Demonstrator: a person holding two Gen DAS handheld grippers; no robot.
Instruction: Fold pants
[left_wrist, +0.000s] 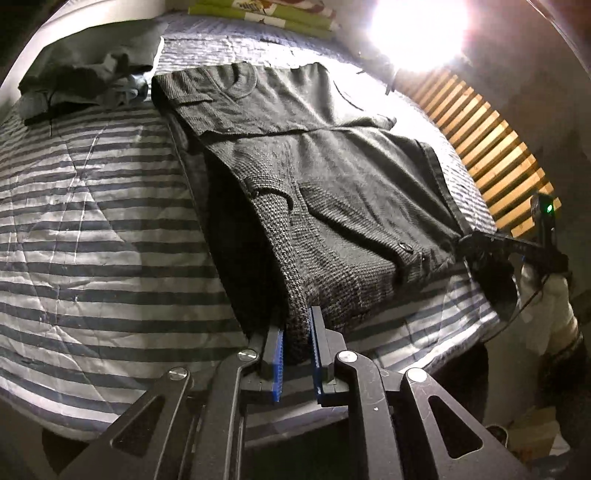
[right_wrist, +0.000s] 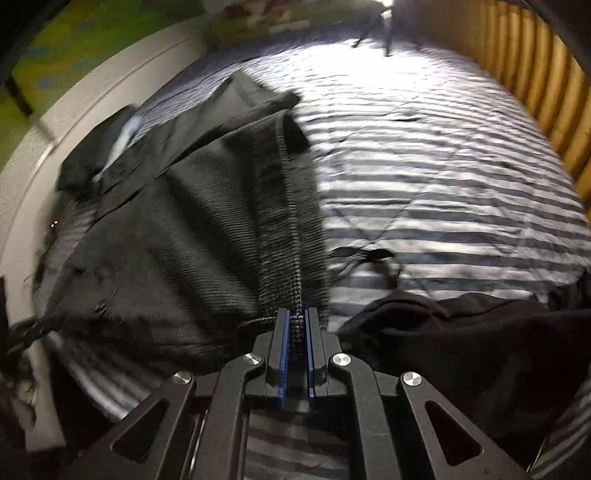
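The left hand-held gripper (left_wrist: 297, 328) points steeply down, its 2 blue pads (left_wrist: 277, 363) clamped on the pants (left_wrist: 332, 177). The right hand-held gripper (right_wrist: 296, 334) also points steeply down, pinching the same pants.

The right tool (right_wrist: 295, 325) is closed on a narrow band of dark houndstooth fabric, the edge of the pants (right_wrist: 177, 229), pinched between its two blue pads (right_wrist: 284, 354). From the grip the band runs up and away toward the far folded end. The rest of the pants spreads to the left over the bed, a small button (right_wrist: 99, 306) showing on the cloth. The striped bedspread (right_wrist: 443, 192) covers the bed to the right. A separate black garment (right_wrist: 461, 332) lies bunched at lower right, just beside the tool. A wooden slatted panel (right_wrist: 535, 74) borders the bed's right side. The view is motion-blurred
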